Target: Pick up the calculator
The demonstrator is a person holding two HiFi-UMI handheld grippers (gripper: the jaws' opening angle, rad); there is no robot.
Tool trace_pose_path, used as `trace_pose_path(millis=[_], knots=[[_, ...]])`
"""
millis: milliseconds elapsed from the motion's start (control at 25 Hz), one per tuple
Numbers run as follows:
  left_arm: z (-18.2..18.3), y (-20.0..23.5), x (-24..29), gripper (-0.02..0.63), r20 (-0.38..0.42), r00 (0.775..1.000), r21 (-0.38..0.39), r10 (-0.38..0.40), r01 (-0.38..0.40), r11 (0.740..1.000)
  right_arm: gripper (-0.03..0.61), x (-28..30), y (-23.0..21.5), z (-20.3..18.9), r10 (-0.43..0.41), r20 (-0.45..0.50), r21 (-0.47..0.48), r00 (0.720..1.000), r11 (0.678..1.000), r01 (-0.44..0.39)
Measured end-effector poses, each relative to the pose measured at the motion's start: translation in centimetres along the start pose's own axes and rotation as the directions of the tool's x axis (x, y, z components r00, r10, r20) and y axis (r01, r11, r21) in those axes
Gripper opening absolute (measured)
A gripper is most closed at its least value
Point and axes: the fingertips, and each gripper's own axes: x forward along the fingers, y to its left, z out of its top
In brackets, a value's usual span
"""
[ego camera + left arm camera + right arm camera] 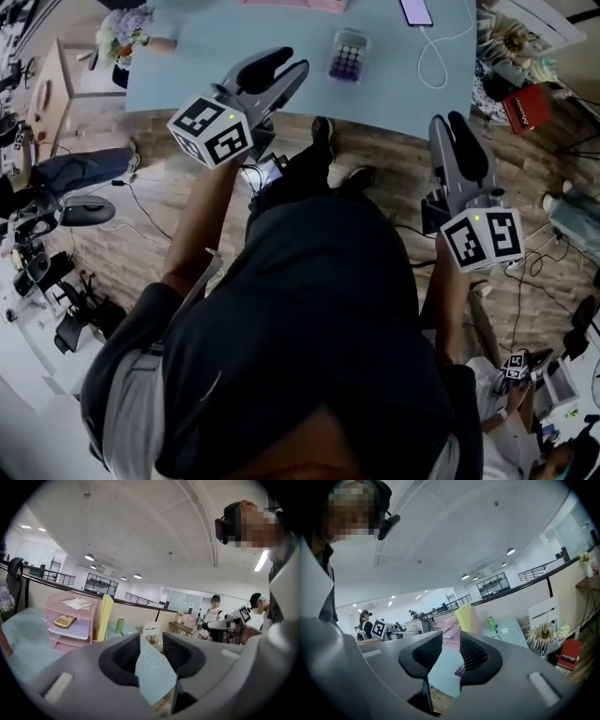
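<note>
A small calculator (348,56) with purple keys lies on the light blue table (234,47), near its front edge. In the right gripper view its keys (460,670) show low between the jaws. A second, yellow calculator (64,619) rests on a shelf of the pink desk organizer (82,630). My left gripper (286,67) hovers over the table's front edge, left of the purple calculator, open and empty (150,654). My right gripper (457,127) is off the table over the wooden floor, also open and empty (451,657).
A phone (416,11) with a white cable (433,58) lies right of the calculator. A yellow folder (104,618) and green can (119,625) stand by the organizer. Flowers (122,33) are at the table's left end. An office chair (75,173), red box (527,105) and people (214,611) surround it.
</note>
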Motion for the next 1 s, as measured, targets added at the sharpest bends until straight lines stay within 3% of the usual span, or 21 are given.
trace_pose_path(millis=[360, 520, 1000], knots=[[-2.2, 4.4, 4.2, 0.175, -0.037, 0.997, -0.046, -0.063, 0.061, 0.997, 0.098, 0.8, -0.8, 0.4, -0.119, -0.01, -0.013, 0.993, 0.993, 0.119], [-4.0, 6.3, 6.2, 0.175, -0.067, 0.995, -0.1, -0.078, 0.071, 0.992, 0.098, 1.4, -1.5, 0.4, -0.163, -0.034, -0.015, 0.986, 0.987, 0.162], [-10.3, 12.0, 11.9, 0.175, -0.218, 0.967, -0.161, -0.13, 0.096, 0.982, 0.098, 3.9, -1.6, -1.5, -0.21, -0.09, 0.005, 0.973, 0.977, 0.211]])
